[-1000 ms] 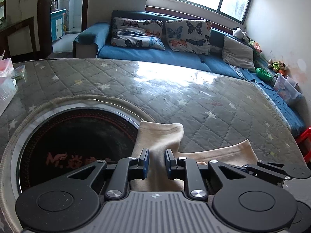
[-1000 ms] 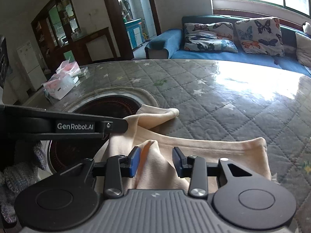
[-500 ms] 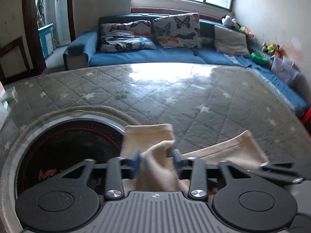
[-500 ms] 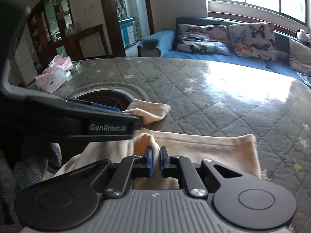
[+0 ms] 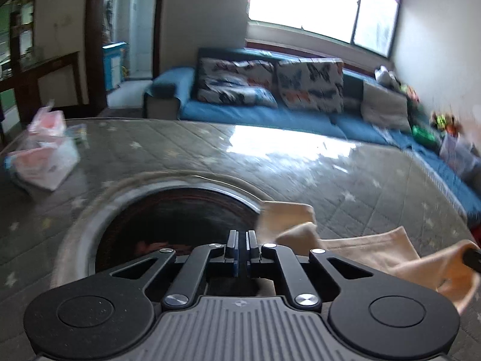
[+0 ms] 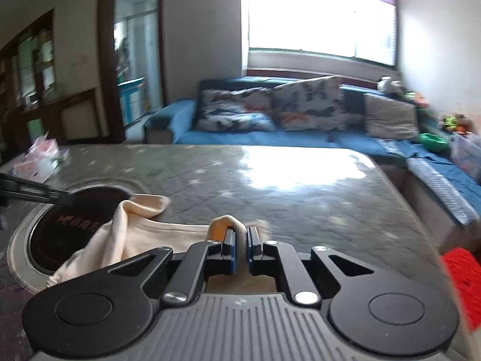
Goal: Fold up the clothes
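A cream garment lies rumpled on the grey quilted table, part of it over the round dark hotplate. My left gripper is shut, with its jaws nearly touching; no cloth shows between them, and the garment sits just to its right. My right gripper is shut on a fold of the cream garment and holds it lifted above the table. The left gripper's finger shows at the left edge of the right wrist view. Both views are blurred.
Pink and white tissue packs sit at the table's far left. A blue sofa with butterfly pillows stands behind the table. A red object is at the right past the table edge.
Both grippers rose and swung apart. The left gripper, open around cloth before, is now shut and has moved left over the hotplate. The right gripper carries its fold of cloth to the right.
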`<state>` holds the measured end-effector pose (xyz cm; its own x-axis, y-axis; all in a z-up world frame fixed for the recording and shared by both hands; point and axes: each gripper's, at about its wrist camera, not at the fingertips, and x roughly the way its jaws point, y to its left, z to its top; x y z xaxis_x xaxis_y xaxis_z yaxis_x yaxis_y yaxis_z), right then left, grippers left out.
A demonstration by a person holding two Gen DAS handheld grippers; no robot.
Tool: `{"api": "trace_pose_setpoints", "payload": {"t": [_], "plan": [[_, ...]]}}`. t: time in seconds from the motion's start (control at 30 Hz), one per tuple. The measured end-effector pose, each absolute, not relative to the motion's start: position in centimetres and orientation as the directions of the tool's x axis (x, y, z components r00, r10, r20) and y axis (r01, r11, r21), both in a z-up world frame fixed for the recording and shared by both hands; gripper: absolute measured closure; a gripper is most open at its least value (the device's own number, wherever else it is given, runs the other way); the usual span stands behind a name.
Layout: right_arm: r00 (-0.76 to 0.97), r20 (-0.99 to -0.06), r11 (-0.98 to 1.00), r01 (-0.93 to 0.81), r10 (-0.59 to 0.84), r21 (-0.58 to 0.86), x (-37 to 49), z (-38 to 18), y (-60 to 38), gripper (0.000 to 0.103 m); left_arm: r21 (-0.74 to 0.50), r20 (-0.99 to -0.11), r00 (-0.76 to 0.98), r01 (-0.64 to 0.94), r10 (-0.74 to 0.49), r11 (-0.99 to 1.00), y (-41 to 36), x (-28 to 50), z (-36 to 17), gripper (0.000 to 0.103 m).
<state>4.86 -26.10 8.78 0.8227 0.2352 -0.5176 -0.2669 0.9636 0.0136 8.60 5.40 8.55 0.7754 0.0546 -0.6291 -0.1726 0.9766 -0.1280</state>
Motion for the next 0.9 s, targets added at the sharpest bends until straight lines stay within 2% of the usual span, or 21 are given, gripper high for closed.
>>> {"api": "trace_pose_setpoints", "payload": {"t": [0.13, 0.33, 0.4, 0.47, 0.5, 0.63, 0.7, 0.73, 0.77, 0.8, 0.83, 0.87, 0.9], "plan": [[0.863, -0.487, 0.988, -0.154, 0.133, -0.003, 1.6, 9.4, -29.7, 0.097, -0.146, -0.631, 0.775, -0.160, 0.033, 0.976, 5.9, 7.1, 8.8, 0.097], [0.837, -0.547, 0.999, 0.031, -0.014, 0.022, -3.0, 7.3, -35.2, 0.097, -0.133, -0.637, 0.771, -0.114, 0.003, 0.984, 4.0, 7.5, 8.6, 0.092], [0.820, -0.570, 0.996, 0.080, -0.051, 0.026, -4.1, 6.6, -36.7, 0.097, -0.123, -0.638, 0.770, -0.099, -0.002, 0.987, 3.0, 8.1, 8.5, 0.083], [0.797, -0.598, 0.991, 0.129, -0.087, 0.028, -4.9, 5.6, -38.2, 0.093, -0.104, -0.641, 0.768, -0.085, -0.001, 0.991, 2.0, 8.7, 8.3, 0.066], [0.789, -0.607, 0.989, 0.146, -0.098, 0.031, -5.1, 5.4, -38.7, 0.092, -0.092, -0.641, 0.767, -0.077, 0.000, 0.993, 1.5, 9.0, 8.2, 0.065], [0.781, -0.614, 0.985, 0.171, -0.113, 0.037, -5.0, 5.1, -39.5, 0.082, -0.060, -0.652, 0.759, -0.067, 0.012, 0.996, 0.4, 10.5, 7.6, 0.056], [0.790, -0.604, 0.987, 0.155, -0.106, 0.029, -4.4, 5.5, -38.8, 0.071, -0.047, -0.656, 0.754, -0.068, 0.021, 0.997, 0.0, 11.3, 7.4, 0.052], [0.794, -0.599, 0.989, 0.147, -0.103, 0.026, -4.1, 5.7, -38.4, 0.060, -0.039, -0.657, 0.753, -0.067, 0.025, 0.997, -0.2, 11.7, 7.2, 0.048], [0.797, -0.597, 0.991, 0.133, -0.091, 0.025, -3.8, 5.9, -37.7, 0.054, -0.030, -0.657, 0.753, -0.067, 0.030, 0.997, -0.5, 12.2, 7.1, 0.045], [0.801, -0.594, 0.993, 0.118, -0.080, 0.026, -3.6, 6.0, -37.0, 0.054, -0.022, -0.657, 0.753, -0.066, 0.035, 0.998, -0.7, 12.7, 7.0, 0.043], [0.804, -0.591, 0.994, 0.103, -0.068, 0.025, -3.3, 6.2, -36.3, 0.049, -0.013, -0.657, 0.753, -0.065, 0.040, 0.998, -0.9, 13.2, 6.9, 0.037], [0.804, -0.592, 0.996, 0.089, -0.054, 0.029, -2.8, 6.1, -35.8, 0.040, -0.002, -0.656, 0.754, -0.063, 0.046, 0.998, -1.1, 13.7, 6.8, 0.030], [0.801, -0.597, 0.997, 0.076, -0.043, 0.031, -2.4, 5.9, -35.4, 0.037, 0.010, -0.657, 0.752, -0.059, 0.051, 0.998, -1.3, 14.2, 6.6, 0.027]]}}
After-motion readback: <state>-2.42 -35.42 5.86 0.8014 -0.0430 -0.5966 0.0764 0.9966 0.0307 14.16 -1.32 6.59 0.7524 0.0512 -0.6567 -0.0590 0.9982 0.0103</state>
